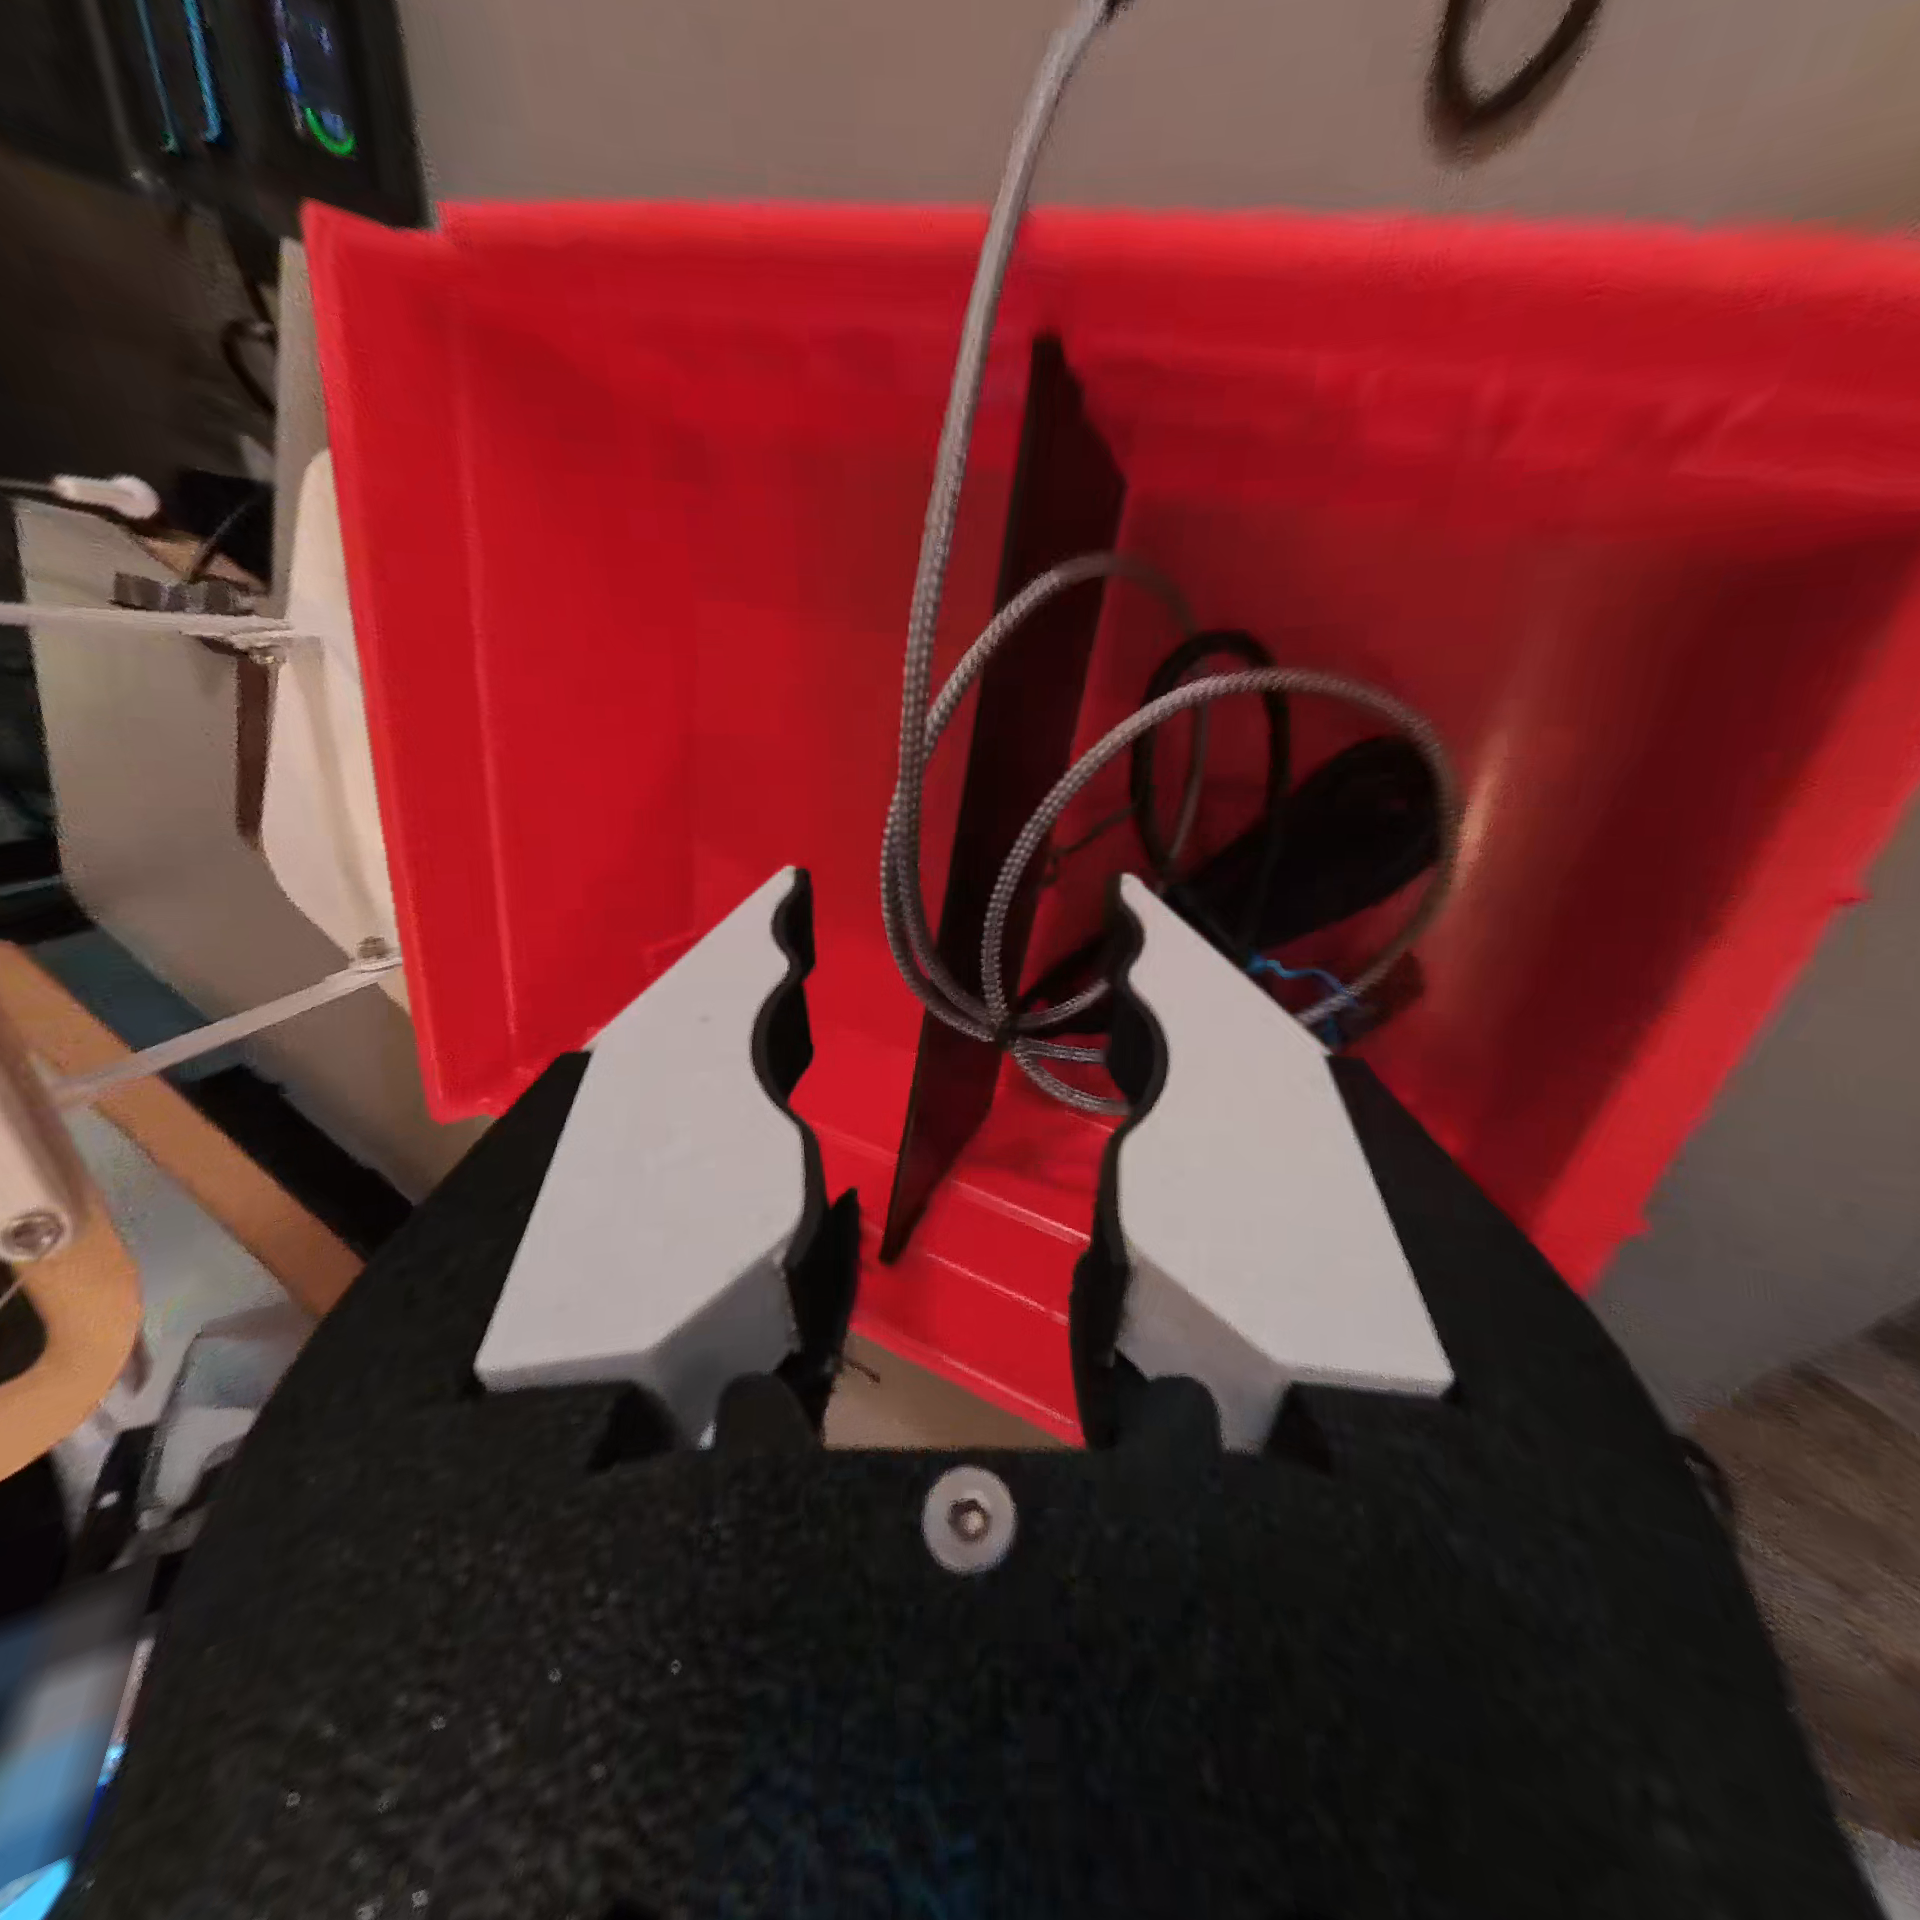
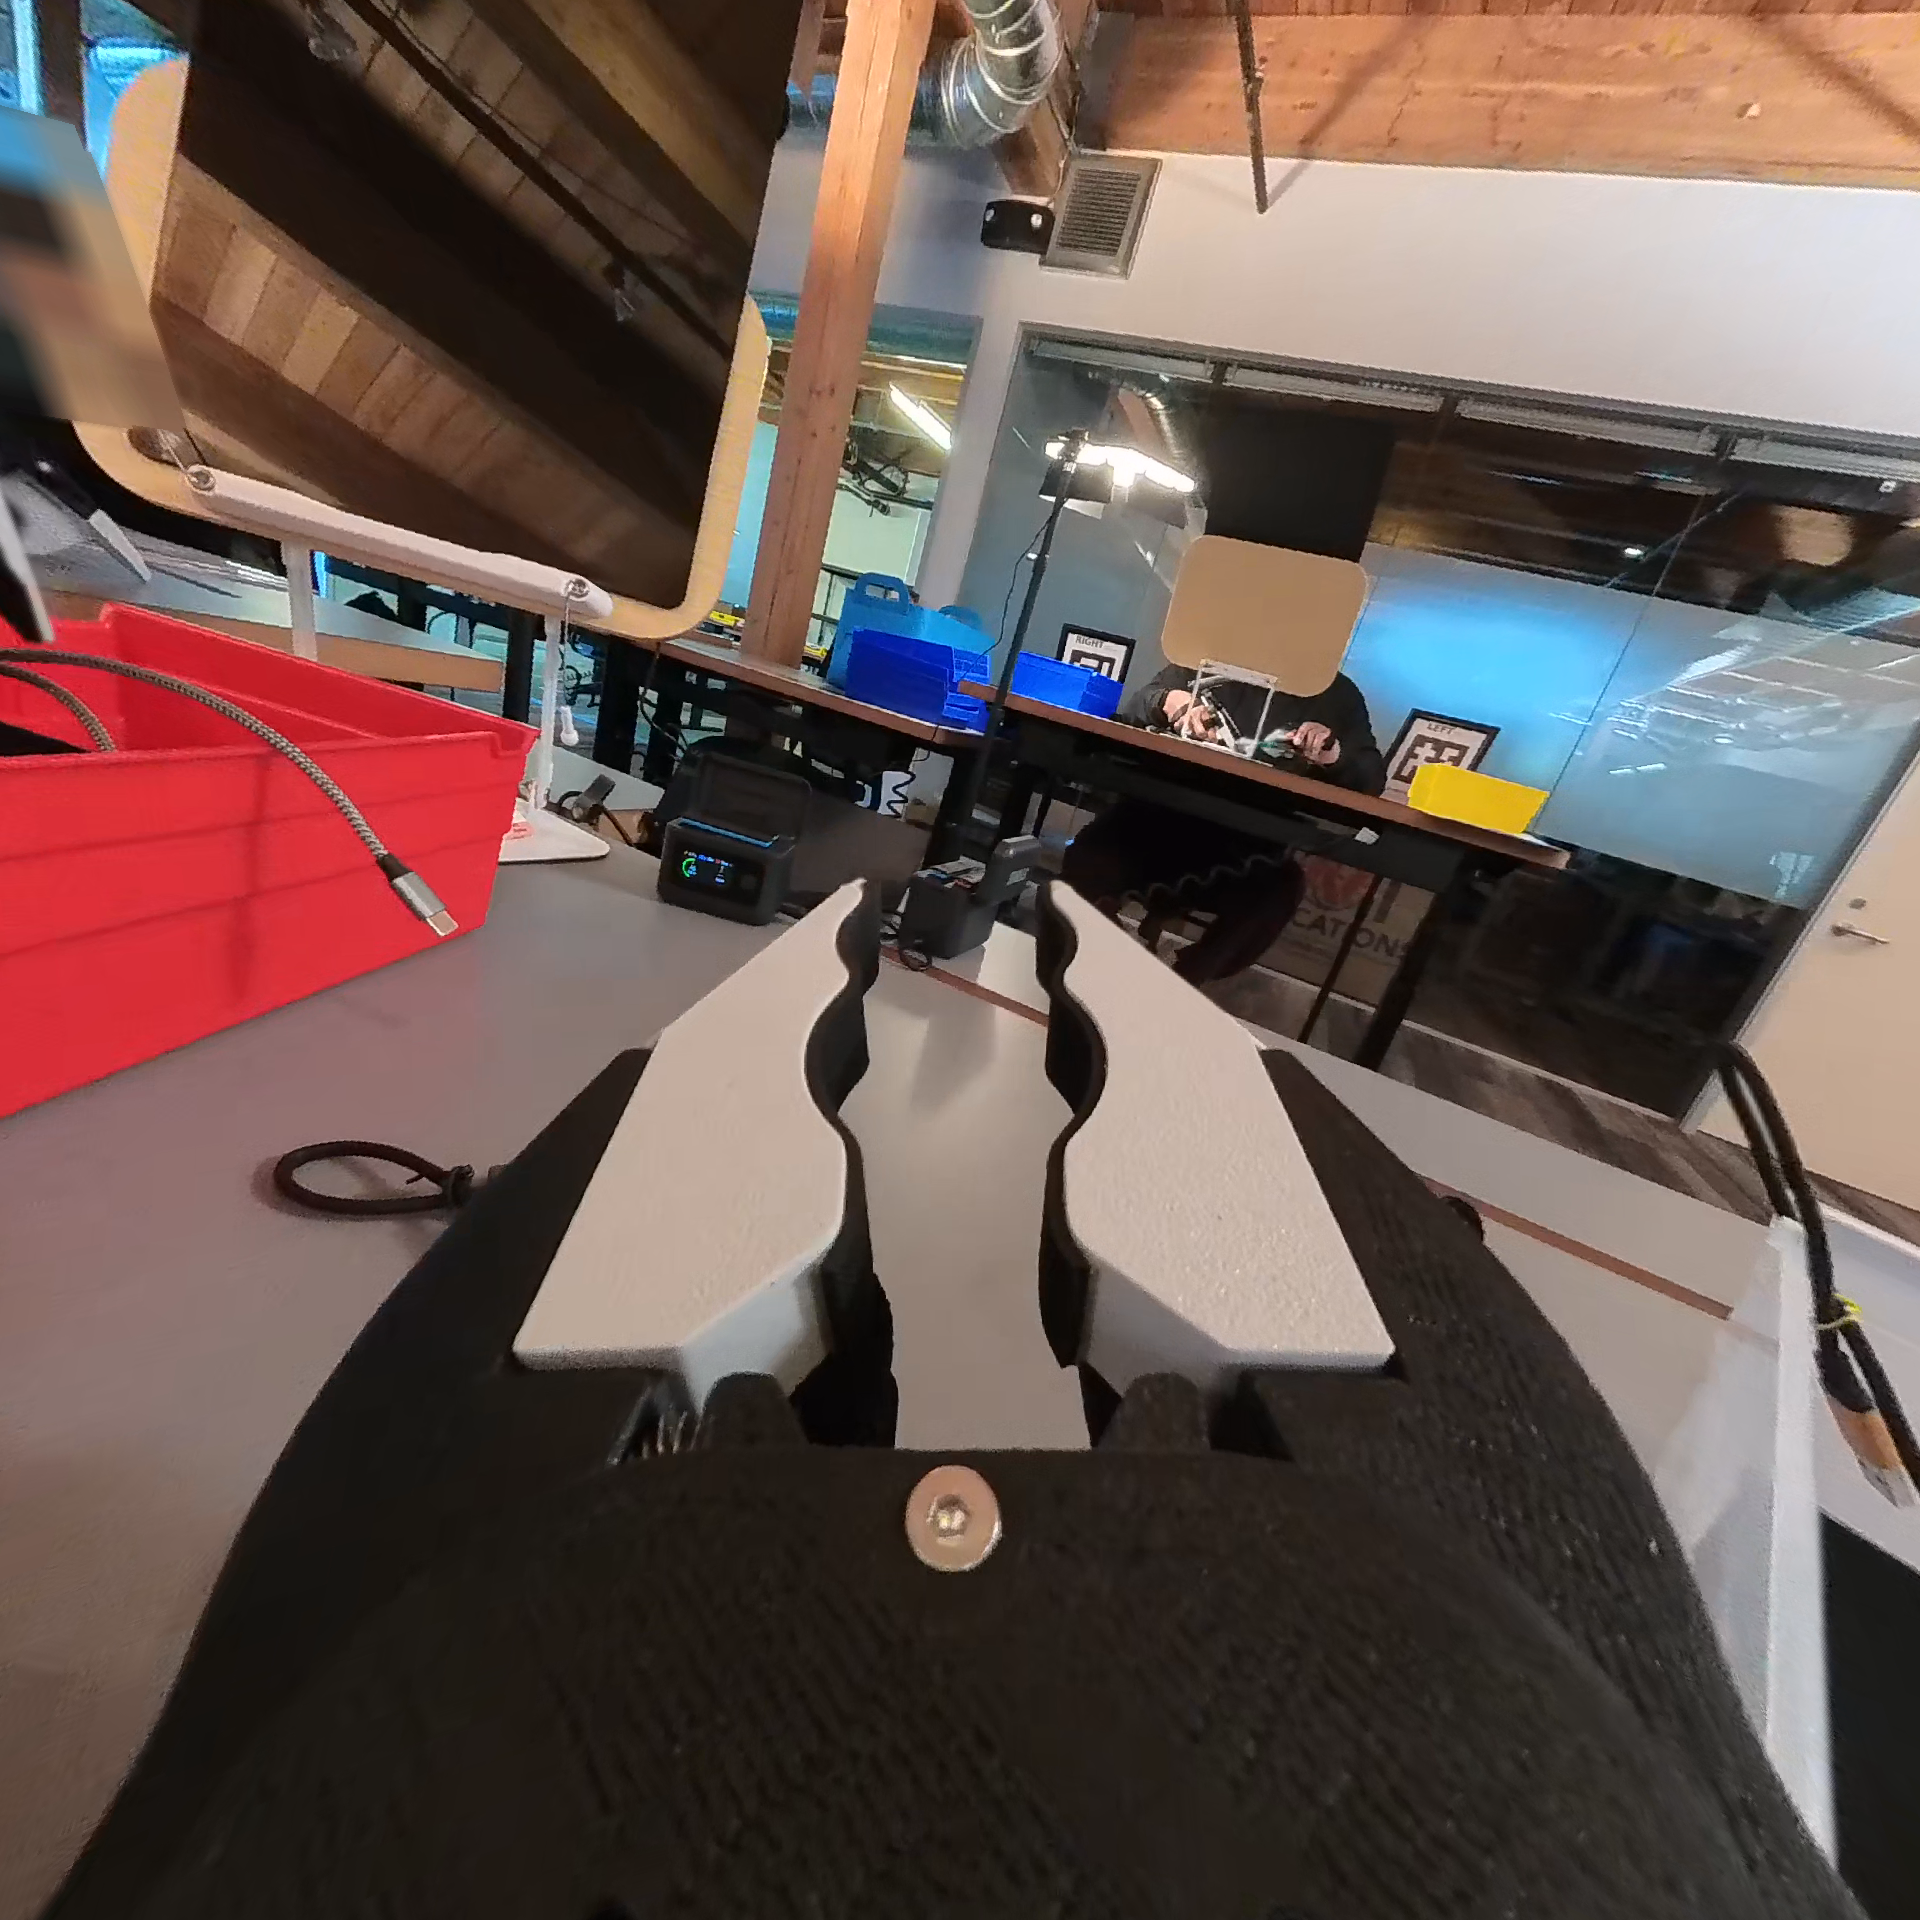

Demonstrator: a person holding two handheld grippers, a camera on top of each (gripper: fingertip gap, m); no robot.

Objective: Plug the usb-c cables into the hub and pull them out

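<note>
In the left wrist view my left gripper (image 1: 961, 894) is open and empty, hovering over a red bin (image 1: 644, 582) split by a dark divider (image 1: 1029, 790). A grey braided cable (image 1: 956, 561) coils in the bin's right half and runs up out over the far rim; black cables (image 1: 1236, 769) lie beside it. In the right wrist view my right gripper (image 2: 956, 904) is open and empty above the grey table (image 2: 312, 1060). The same braided cable (image 2: 260, 738) hangs over the red bin's (image 2: 208, 883) wall, its silver USB-C plug (image 2: 421, 899) dangling free. No hub is in view.
A black elastic loop (image 2: 364, 1179) lies on the table left of my right gripper. Black cables with a gold plug (image 2: 1860, 1444) hang at the right edge. A small black power unit (image 2: 727, 868) stands at the far table edge. A person sits at another table behind. Some 30 cm of space lies between my two pairs of fingers.
</note>
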